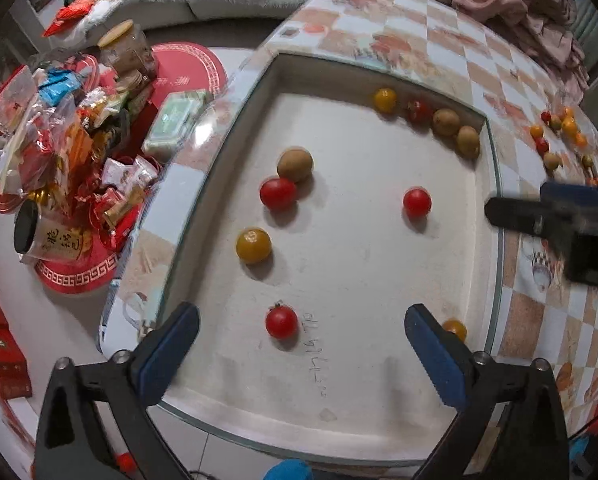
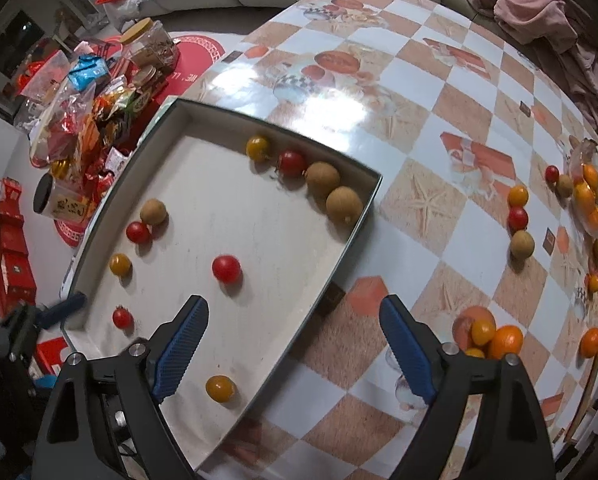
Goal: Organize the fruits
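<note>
A shallow white tray (image 1: 359, 248) (image 2: 267, 216) lies on the checkered table (image 2: 419, 120). It holds red tomatoes (image 1: 281, 322), yellow tomatoes (image 1: 253, 245) and brown round fruits (image 1: 295, 165); a row of them lines the far wall (image 2: 323, 176). My left gripper (image 1: 301, 314) hangs open above the tray's near part; a red tomato lies below, between its fingers, untouched. My right gripper (image 2: 295, 306) is open over the tray's right wall, empty, with a yellow tomato (image 2: 220, 388) by its left finger. More loose fruits (image 2: 518, 216) and small oranges (image 2: 506, 340) lie on the table at right.
A clear bag of orange fruits (image 2: 589, 200) sits near the table's far right edge. Left of the table, a heap of wrapped snacks (image 1: 71, 152), jars (image 1: 127, 52) and red mats (image 1: 187, 76) crowds a lower surface. Pink cloth (image 1: 519, 4) lies behind.
</note>
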